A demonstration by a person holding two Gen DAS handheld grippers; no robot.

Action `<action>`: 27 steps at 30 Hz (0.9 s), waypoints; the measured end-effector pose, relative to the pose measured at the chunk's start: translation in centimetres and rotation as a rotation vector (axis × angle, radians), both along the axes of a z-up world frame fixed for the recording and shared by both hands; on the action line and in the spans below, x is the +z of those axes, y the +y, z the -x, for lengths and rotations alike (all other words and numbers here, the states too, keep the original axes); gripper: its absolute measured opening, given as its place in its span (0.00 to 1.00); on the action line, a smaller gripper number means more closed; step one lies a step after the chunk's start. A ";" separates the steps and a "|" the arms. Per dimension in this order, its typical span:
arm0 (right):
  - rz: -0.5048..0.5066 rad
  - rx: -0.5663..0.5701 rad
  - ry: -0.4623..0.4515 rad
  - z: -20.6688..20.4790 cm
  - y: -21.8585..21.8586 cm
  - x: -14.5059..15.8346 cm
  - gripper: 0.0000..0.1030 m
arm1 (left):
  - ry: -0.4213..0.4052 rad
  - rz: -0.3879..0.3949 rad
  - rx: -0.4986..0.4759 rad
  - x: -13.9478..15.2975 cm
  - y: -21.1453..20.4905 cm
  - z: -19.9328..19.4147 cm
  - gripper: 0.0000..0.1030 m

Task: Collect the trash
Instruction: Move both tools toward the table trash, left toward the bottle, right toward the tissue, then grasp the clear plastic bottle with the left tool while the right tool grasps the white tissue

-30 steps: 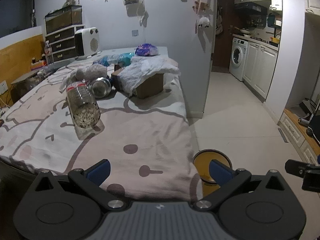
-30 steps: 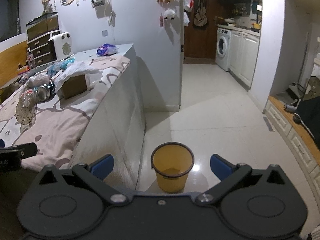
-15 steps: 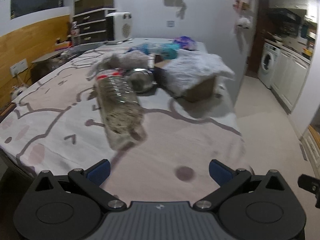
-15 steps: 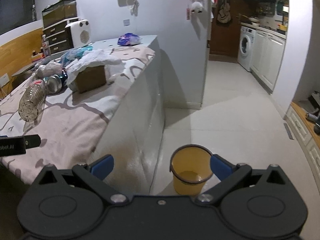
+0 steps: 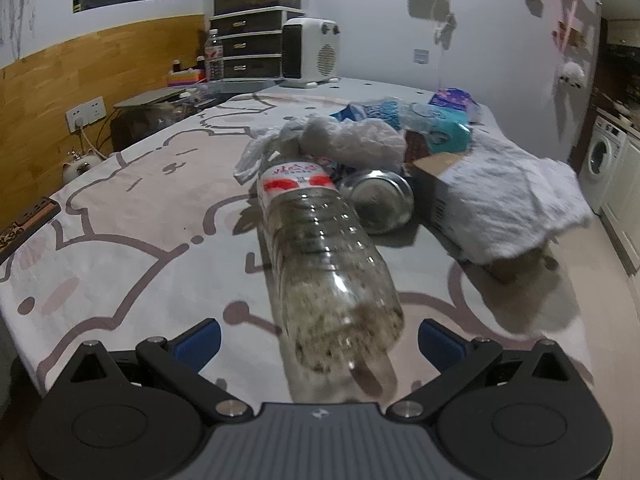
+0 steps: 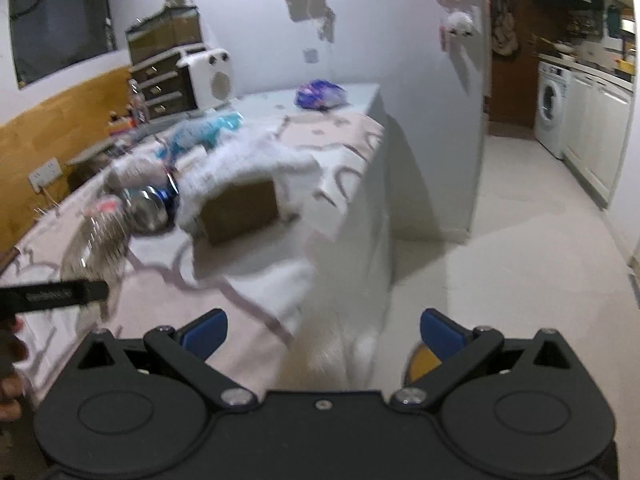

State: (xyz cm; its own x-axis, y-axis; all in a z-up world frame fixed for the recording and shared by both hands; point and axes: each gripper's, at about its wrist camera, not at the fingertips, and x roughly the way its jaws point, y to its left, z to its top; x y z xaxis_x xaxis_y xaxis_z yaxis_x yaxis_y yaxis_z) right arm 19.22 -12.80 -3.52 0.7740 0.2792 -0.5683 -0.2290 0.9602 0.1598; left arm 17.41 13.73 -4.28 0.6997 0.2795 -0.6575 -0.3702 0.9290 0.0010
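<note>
A clear plastic bottle with a red label lies on the patterned tablecloth, its base pointing at me. My left gripper is open, and the bottle's base sits between its blue fingertips without being clamped. Behind the bottle are a metal can, a crumpled plastic bag, blue wrappers and a cardboard box under a white cloth. My right gripper is open and holds nothing, above the table's right edge. Only a sliver of the yellow bin shows by its right finger.
A white heater and dark drawers stand at the table's far end. A purple bag lies at the far corner. Pale floor runs to a washing machine on the right. A hand holds the left gripper.
My left gripper has moved forward over the table until the bottle's base lies between its fingers. My right gripper has swung left and up, so the yellow bin has dropped nearly out of view.
</note>
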 end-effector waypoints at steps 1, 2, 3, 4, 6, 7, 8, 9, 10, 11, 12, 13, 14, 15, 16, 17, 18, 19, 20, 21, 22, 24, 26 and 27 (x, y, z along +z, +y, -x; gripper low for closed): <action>-0.010 0.007 -0.027 -0.7 0.3 0.3 1.00 | 0.000 0.003 0.005 -0.1 0.2 -0.4 1.00; -0.023 0.009 -0.061 -1.2 0.5 0.6 1.00 | 0.002 0.005 0.008 -0.3 0.3 -0.7 1.00; -0.036 0.009 -0.097 -1.8 0.7 0.9 1.00 | 0.006 0.007 0.011 -0.4 0.4 -0.9 1.00; -0.045 0.010 -0.129 -2.4 0.9 1.1 1.00 | 0.009 0.013 0.011 -0.6 0.4 -1.1 1.00; -0.065 0.020 -0.182 -3.9 1.5 1.6 1.00 | 0.006 0.027 0.009 -0.9 0.5 -1.3 1.00; -0.082 0.039 -0.198 -4.7 1.7 1.7 1.00 | 0.005 0.033 0.010 -0.9 0.6 -1.3 1.00; -0.095 0.061 -0.197 -5.7 2.0 1.9 1.00 | 0.004 0.036 0.011 -1.1 0.6 -1.3 1.00; -0.102 0.081 -0.182 -6.6 2.3 2.1 1.00 | 0.002 0.037 0.013 -1.2 0.7 -1.3 1.00; -0.105 0.094 -0.169 -7.5 2.6 2.2 1.00 | -0.002 0.035 0.016 -1.2 0.7 -1.3 1.00; -0.106 0.107 -0.165 -8.3 3.0 2.4 1.00 | -0.009 0.031 0.021 -1.2 0.7 -1.3 1.00; -0.110 0.128 -0.176 -8.8 3.2 2.5 1.00 | -0.017 0.029 0.024 -1.2 0.7 -1.2 1.00; -0.111 0.148 -0.191 -9.4 3.5 2.6 1.00 | -0.030 0.029 0.024 -1.1 0.8 -1.1 0.99; -0.108 0.162 -0.205 -9.8 3.8 2.6 1.00 | -0.043 0.033 0.023 -1.0 0.8 -1.0 0.98; -0.098 0.163 -0.224 -10.3 4.2 2.6 1.00 | -0.049 0.037 0.021 -1.0 0.9 -0.9 0.95; -0.080 0.159 -0.236 -10.5 4.6 2.5 1.00 | -0.053 0.045 0.016 -0.9 1.0 -0.9 0.94; -0.053 0.163 -0.244 -10.9 5.1 2.4 0.98 | -0.051 0.056 0.012 -0.9 1.0 -1.0 0.94; -0.033 0.182 -0.247 -11.0 5.6 2.3 0.89 | -0.049 0.066 0.009 -0.9 1.1 -1.0 0.92; -0.021 0.210 -0.237 -11.3 5.9 2.1 0.82 | -0.050 0.072 0.008 -1.0 1.1 -1.0 0.90; -0.014 0.233 -0.218 -11.6 6.2 1.9 0.79 | -0.048 0.078 0.007 -1.0 1.1 -1.1 0.84; -0.009 0.247 -0.201 -11.7 6.4 1.6 0.76 | -0.049 0.087 0.005 -1.1 1.0 -1.0 0.75; 0.000 0.256 -0.186 -11.9 6.7 1.4 0.68 | -0.051 0.098 0.005 -1.1 1.1 -0.9 0.71; 0.003 0.274 -0.188 -11.6 7.0 1.0 0.48 | -0.065 0.133 0.003 -1.1 1.2 -0.6 0.65; -0.014 0.293 -0.196 -11.0 6.9 1.0 0.31 | -0.083 0.131 0.008 -1.0 1.2 0.0 0.65; -0.010 0.302 -0.205 -10.5 6.8 1.0 0.16 | -0.086 0.128 0.007 -0.9 1.2 0.3 0.65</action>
